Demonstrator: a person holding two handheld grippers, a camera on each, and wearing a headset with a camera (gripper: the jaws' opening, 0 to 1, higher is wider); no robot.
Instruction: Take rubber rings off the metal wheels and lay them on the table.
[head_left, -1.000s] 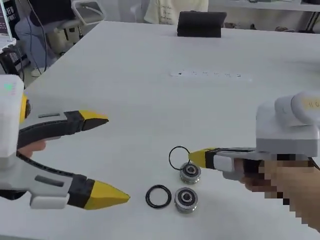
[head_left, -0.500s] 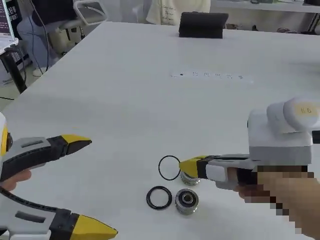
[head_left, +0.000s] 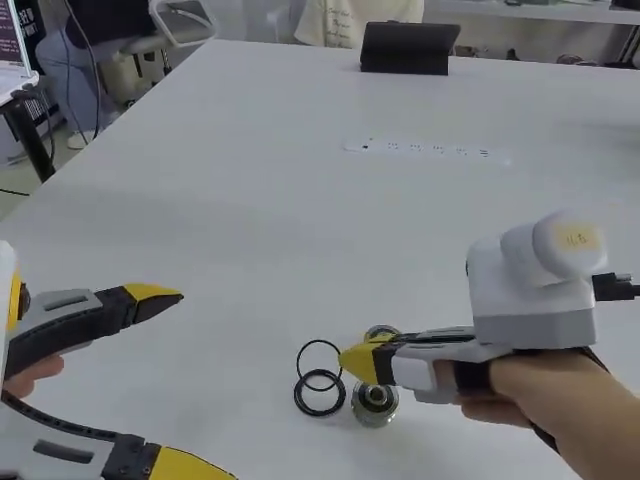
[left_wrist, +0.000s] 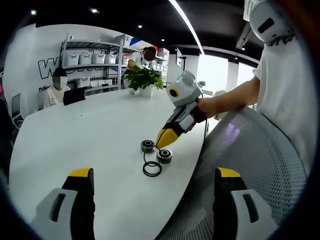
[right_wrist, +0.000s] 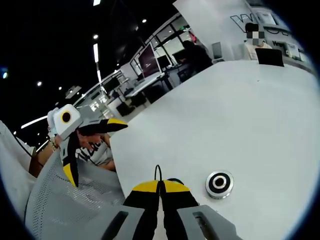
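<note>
My right gripper is shut on a thin black rubber ring and holds it just above the white table. In the right gripper view the held ring sticks up edge-on from the closed tips. A second black ring lies flat right under it. One bare metal wheel stands beside that ring; another wheel is partly hidden behind the right gripper. My left gripper is open at the lower left, well apart from the rings. From the left gripper view I see the rings and both wheels.
A dark flat case lies at the table's far edge. A row of small marks runs across the middle of the table. Chairs and a desk stand beyond the left edge. A person's arm and a mesh chair are near.
The right gripper has carried the ring left, away from the far wheel, until it hangs over the ring on the table. The left gripper sits lower in view, still open.
</note>
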